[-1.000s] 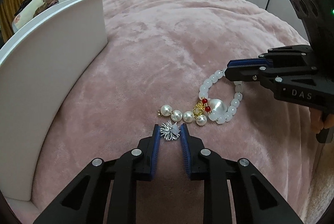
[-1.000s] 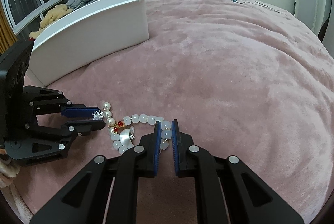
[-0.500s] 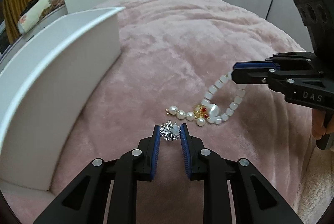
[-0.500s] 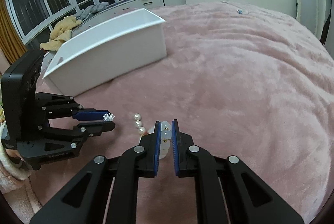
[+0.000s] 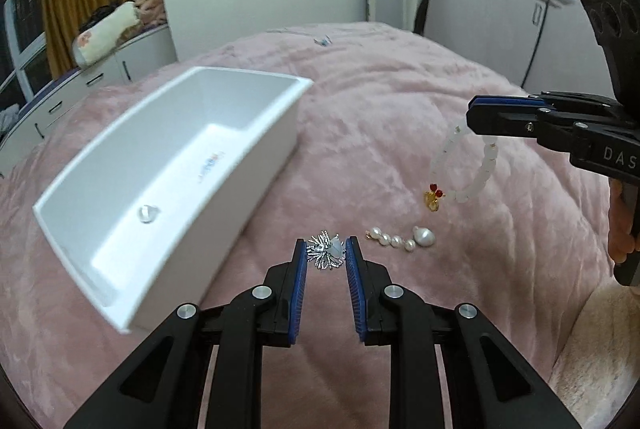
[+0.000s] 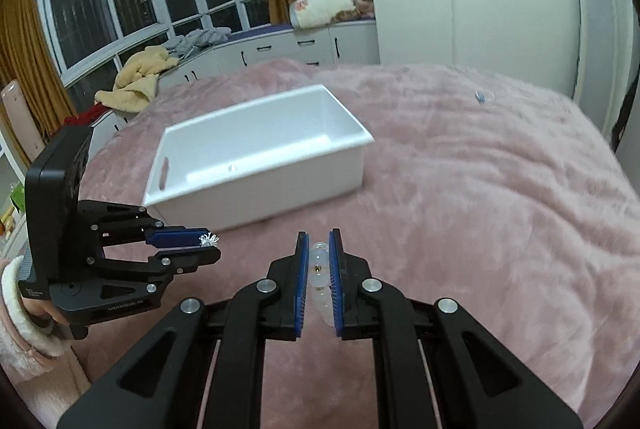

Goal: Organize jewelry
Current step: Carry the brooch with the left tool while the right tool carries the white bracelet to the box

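Jewelry was split between both tongs: left gripper (image 5: 326, 253) clenched on the silver brooch (image 5: 327, 251), right gripper (image 6: 319, 261) clenched on the white bead bracelet (image 5: 466, 165), which dangled below its tips. White box (image 5: 168, 165) sat ahead and left of the left tongs. Pearl earring (image 5: 400, 239) lay on the pink blanket (image 5: 380, 101) just right of the left tips. Best approach, judging: carry both over the box rim, lower inside, then release, keeping the bracelet from swinging.
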The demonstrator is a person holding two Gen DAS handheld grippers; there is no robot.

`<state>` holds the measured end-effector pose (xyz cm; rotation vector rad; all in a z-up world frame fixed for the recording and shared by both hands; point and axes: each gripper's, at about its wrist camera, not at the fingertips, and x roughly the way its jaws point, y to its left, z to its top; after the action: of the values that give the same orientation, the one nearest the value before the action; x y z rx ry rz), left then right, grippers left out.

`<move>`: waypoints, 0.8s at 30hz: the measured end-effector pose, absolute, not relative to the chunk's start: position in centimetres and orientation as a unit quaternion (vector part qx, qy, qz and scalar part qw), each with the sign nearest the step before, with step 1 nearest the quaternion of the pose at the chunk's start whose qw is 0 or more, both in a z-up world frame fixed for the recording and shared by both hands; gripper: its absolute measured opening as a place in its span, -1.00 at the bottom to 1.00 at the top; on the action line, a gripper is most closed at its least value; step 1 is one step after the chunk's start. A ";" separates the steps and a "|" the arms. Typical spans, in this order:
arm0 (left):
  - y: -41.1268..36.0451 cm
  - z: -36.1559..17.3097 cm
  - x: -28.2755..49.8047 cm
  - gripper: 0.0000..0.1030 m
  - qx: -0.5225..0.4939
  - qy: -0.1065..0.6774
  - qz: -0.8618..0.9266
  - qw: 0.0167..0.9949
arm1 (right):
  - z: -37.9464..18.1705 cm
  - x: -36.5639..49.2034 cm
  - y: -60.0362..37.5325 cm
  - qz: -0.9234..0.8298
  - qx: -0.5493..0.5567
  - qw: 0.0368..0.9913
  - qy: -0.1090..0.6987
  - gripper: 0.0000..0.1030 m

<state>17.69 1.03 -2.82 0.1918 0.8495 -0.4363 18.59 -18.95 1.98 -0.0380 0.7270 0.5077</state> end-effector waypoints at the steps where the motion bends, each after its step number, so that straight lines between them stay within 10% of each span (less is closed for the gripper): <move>1: 1.7 -2.0 17.5 -0.53 0.084 0.403 -0.206 0.888 | 3.1 18.5 -18.2 0.249 -0.026 0.906 0.343 -0.79; 24: 16.2 6.3 19.7 -0.53 -0.004 0.392 -0.082 0.916 | 8.3 25.8 -4.3 0.306 -0.048 0.894 0.323 -0.79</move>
<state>19.74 16.18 6.29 -0.0080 0.8067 -0.1678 25.75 -4.33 8.27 -0.0997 0.6701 0.6355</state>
